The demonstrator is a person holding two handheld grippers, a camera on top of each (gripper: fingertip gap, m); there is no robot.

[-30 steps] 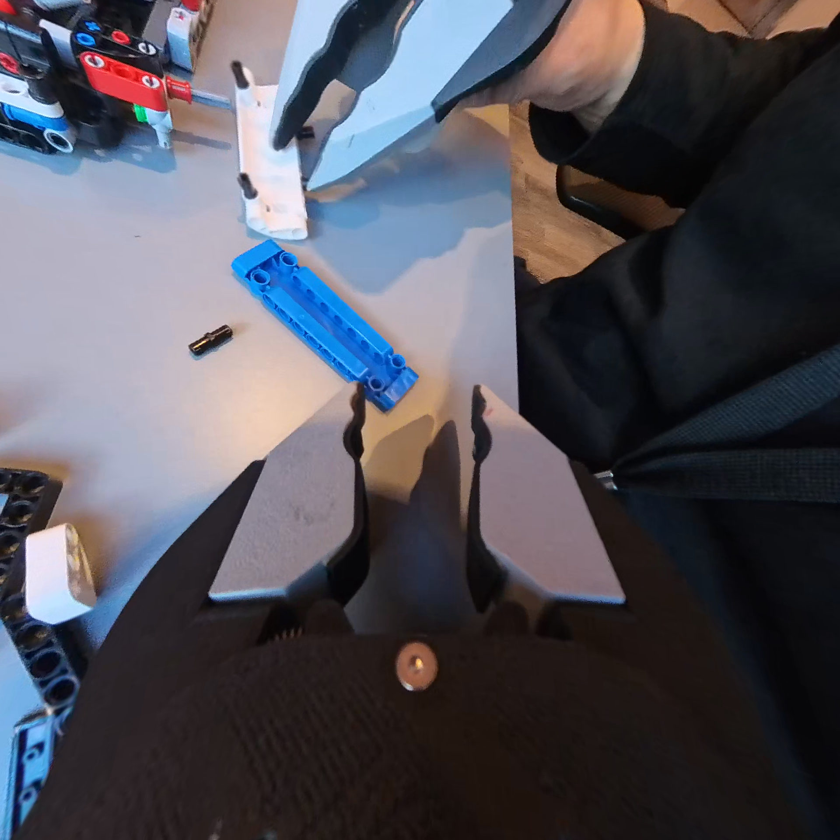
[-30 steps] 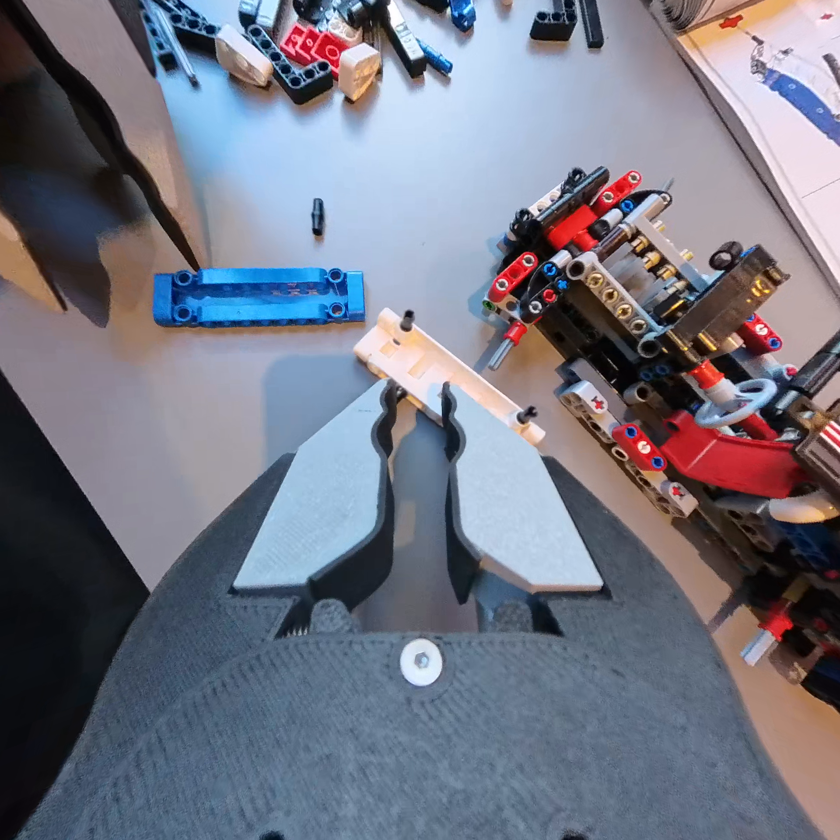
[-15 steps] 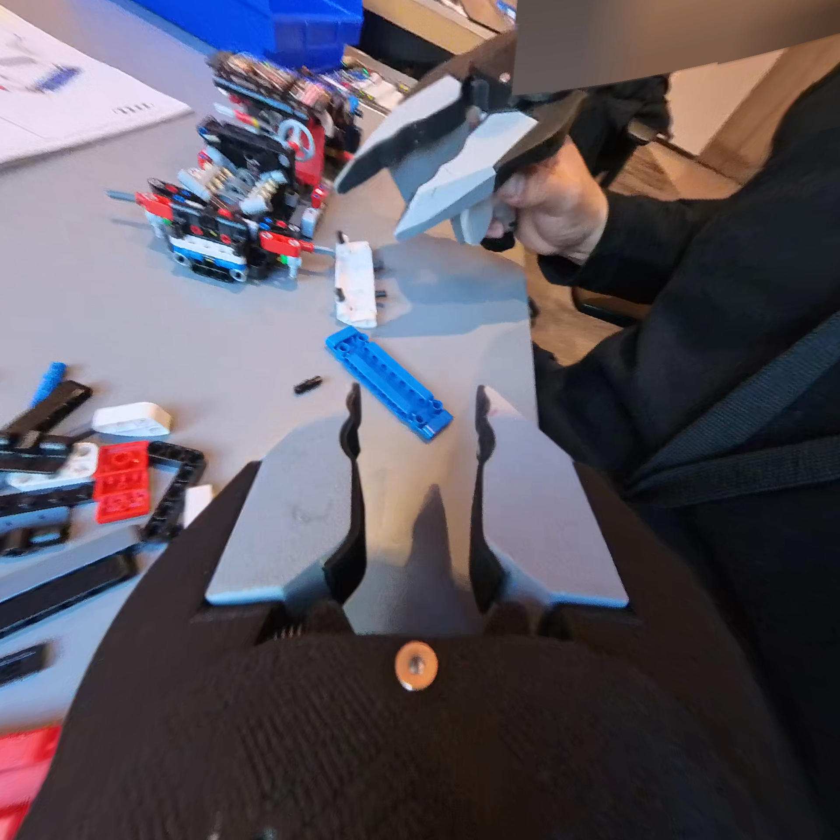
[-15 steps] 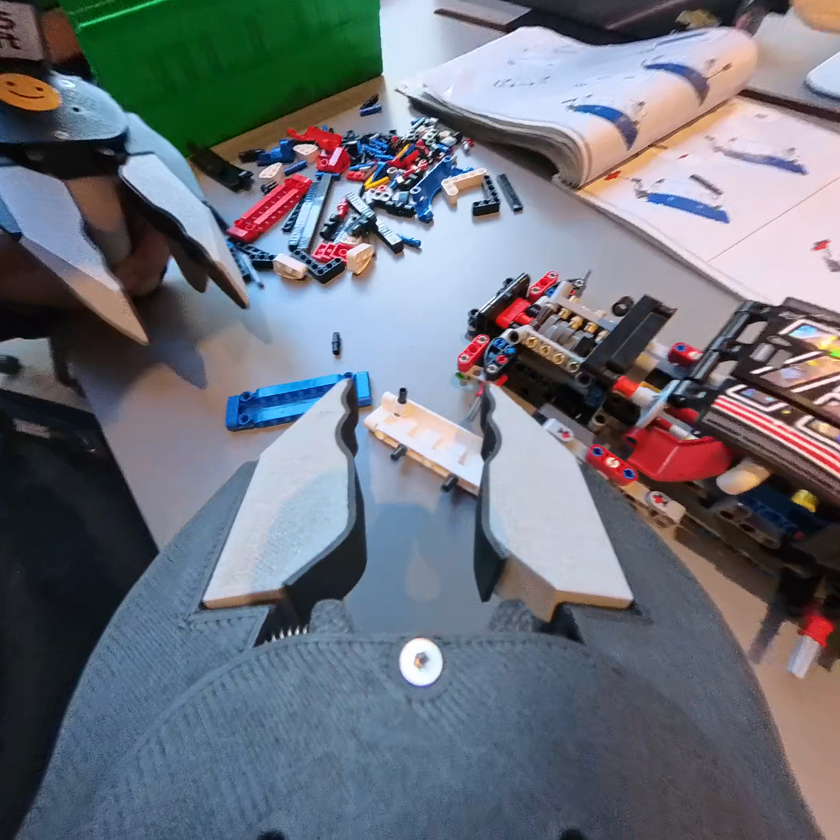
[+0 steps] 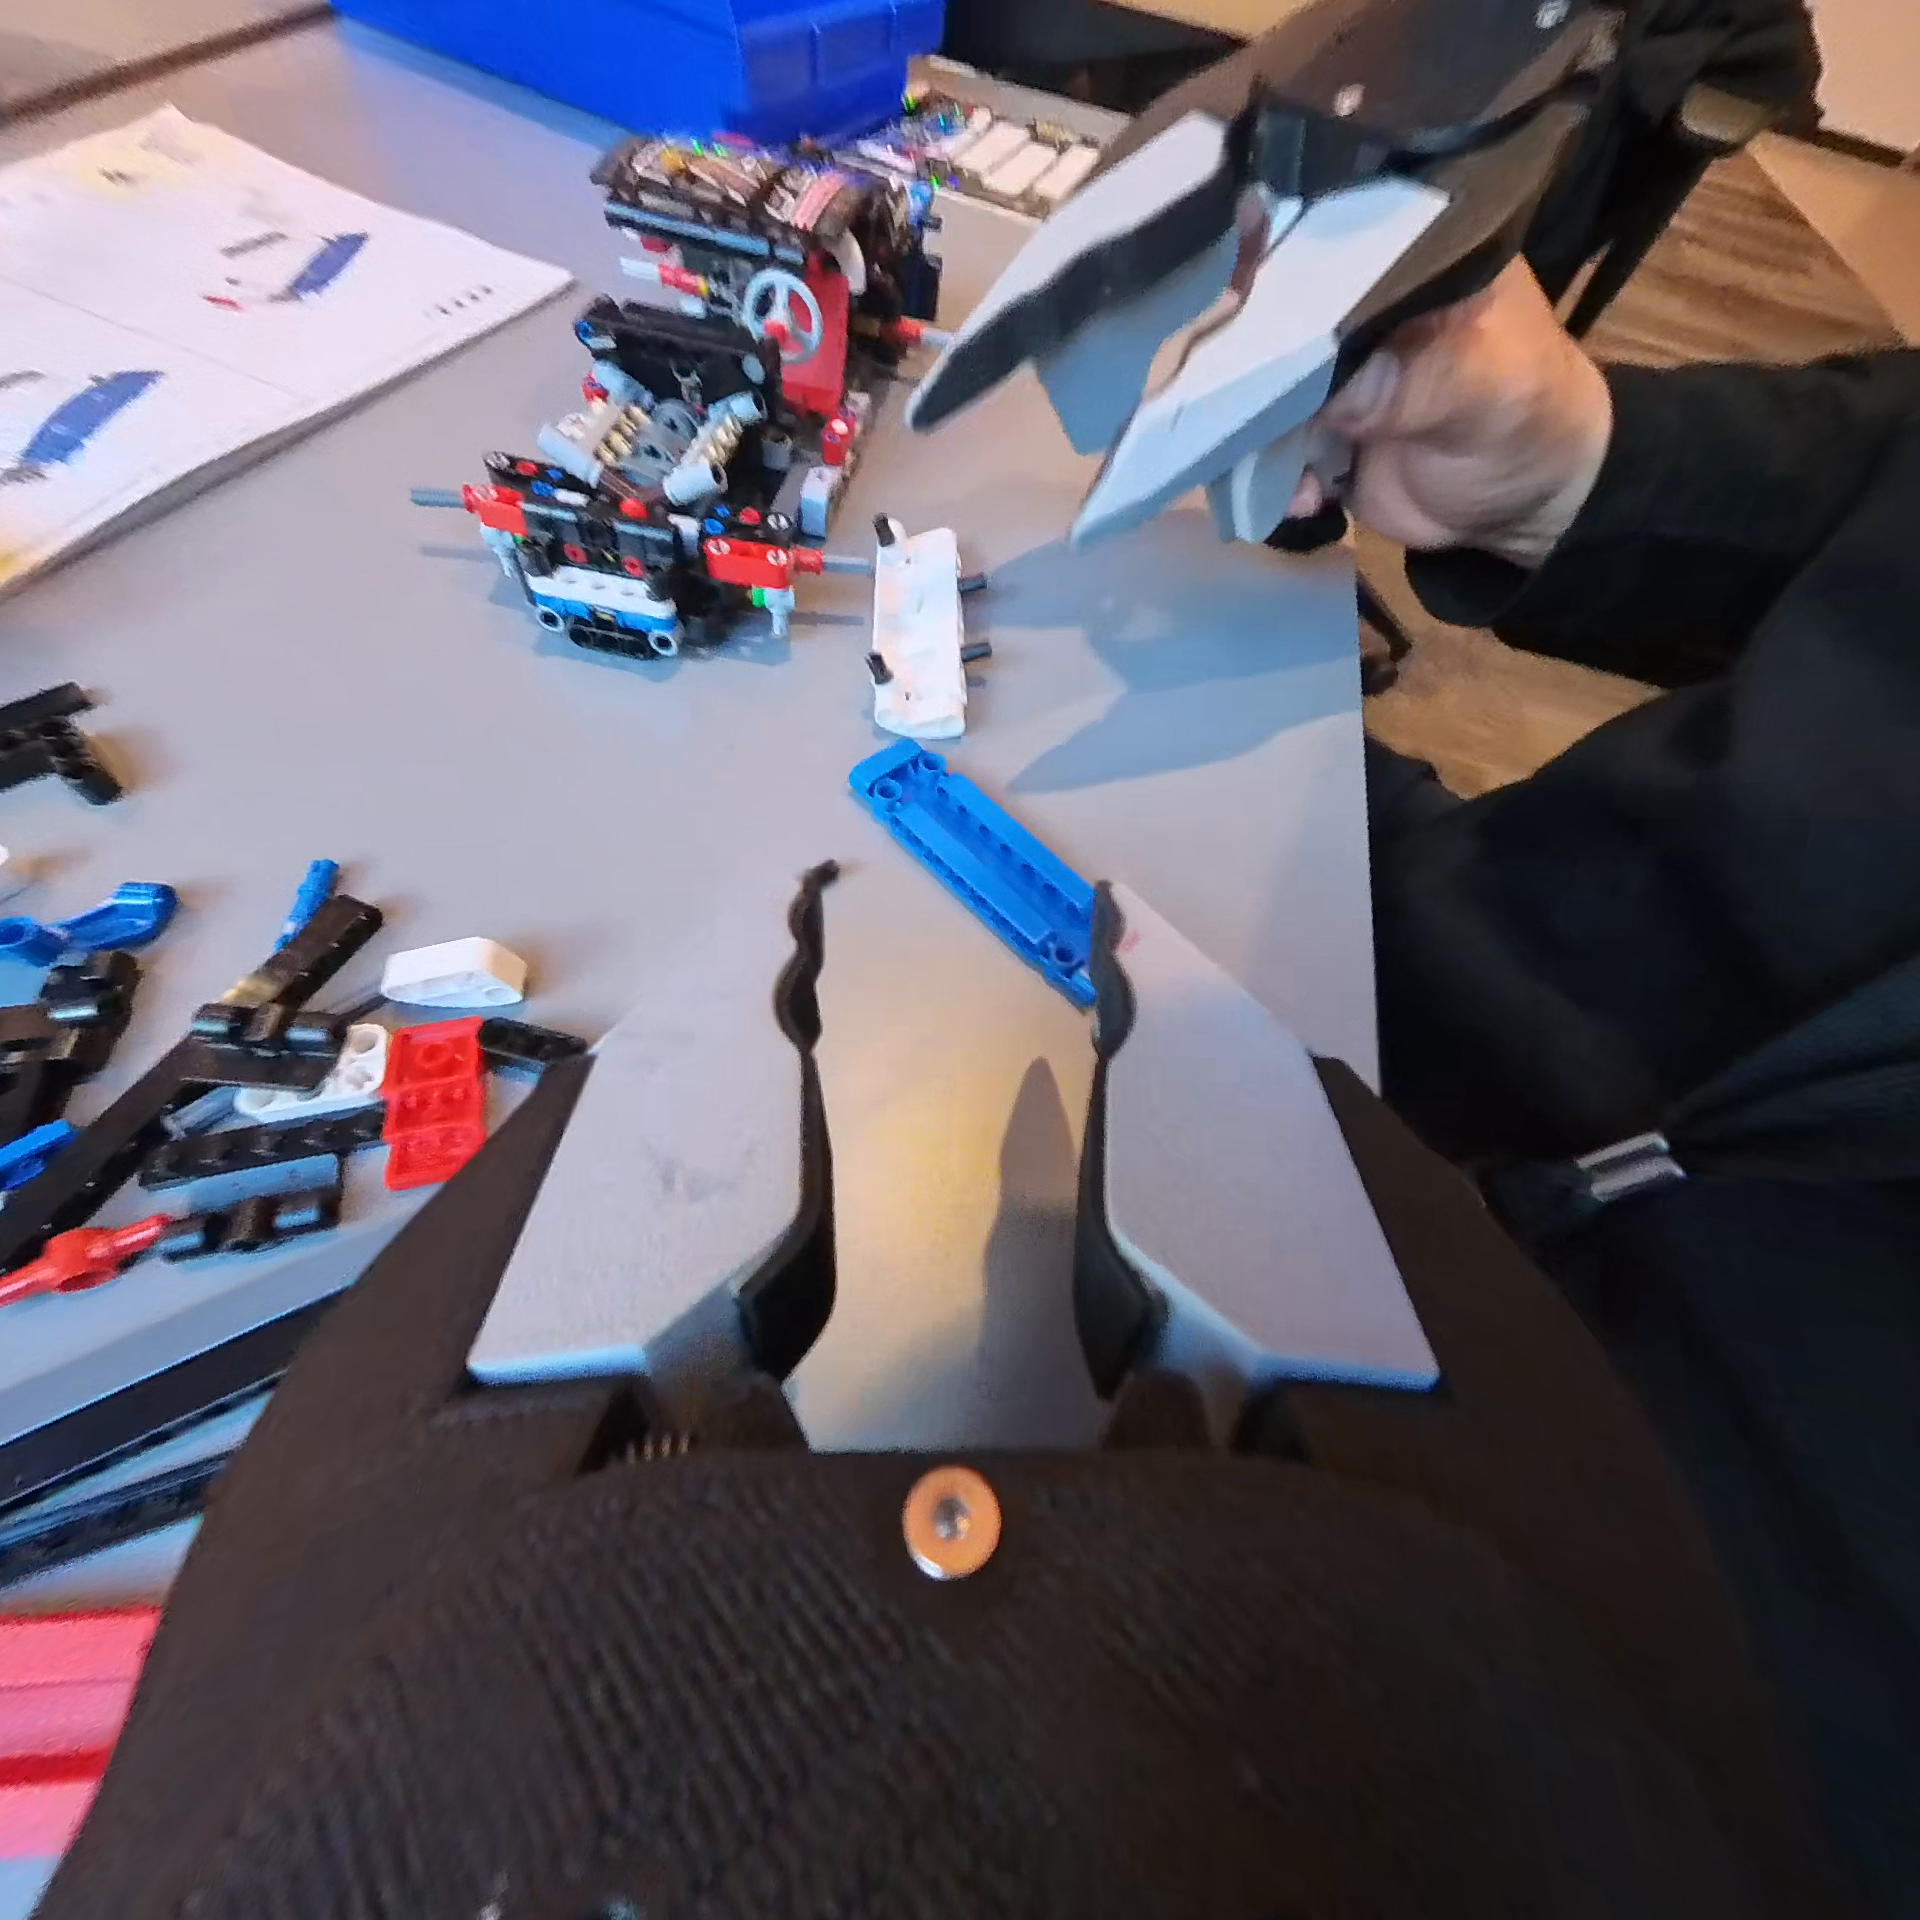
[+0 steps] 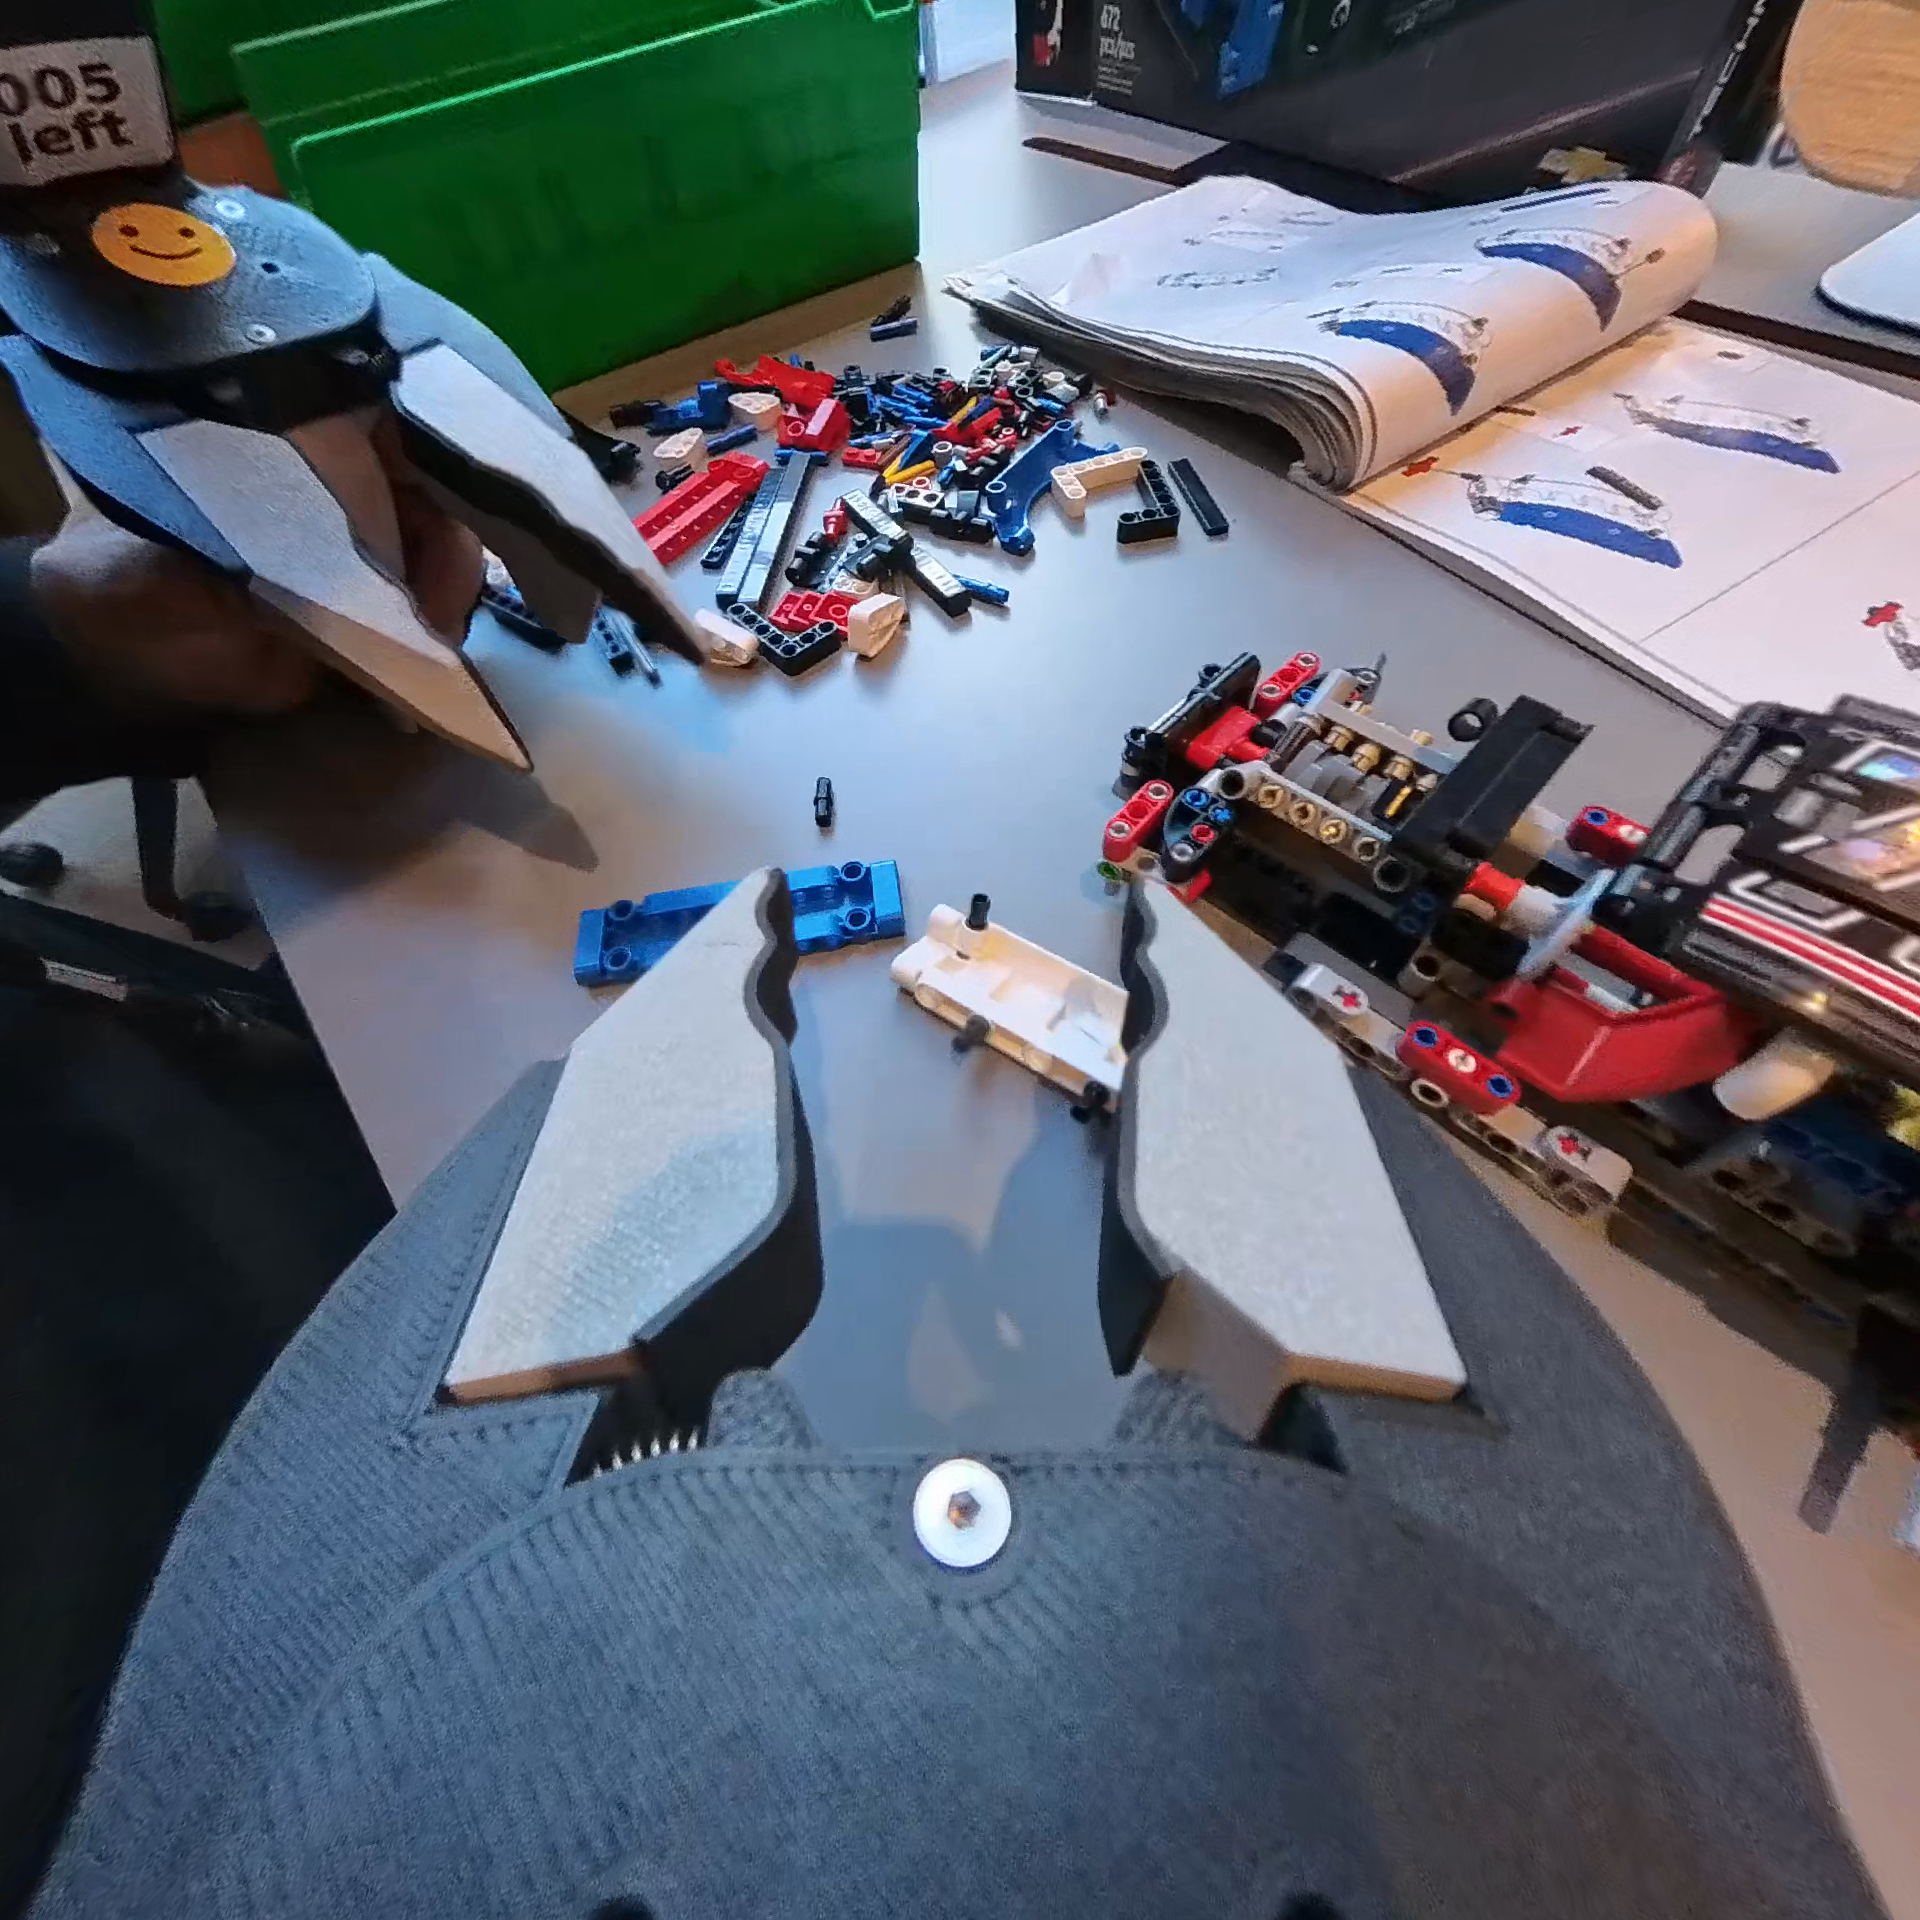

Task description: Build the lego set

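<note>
Both grippers lifted above counter [image 6: 987, 727], fingers spread wide, holding nothing: left gripper [image 5: 961, 883], right gripper [image 6: 951, 904]. White panel [image 6: 1013, 1003] beside blue panel [image 6: 831, 904].

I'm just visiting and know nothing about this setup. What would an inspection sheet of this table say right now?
Surface: grey table, dry, bare between the pieces.
Job's things: part-built model; white panel with black pins lying beside it; blue panel flat next to that; one loose black pin.
Clutter: heap of loose pieces at the far side; open instruction booklet.
Grippers: left tool open, empty, above the table; right tool open, empty, over the white panel.
Cables: nothing seen.
Surroundings: green bins, blue bin, dark box, a person's dark sleeve.
</note>
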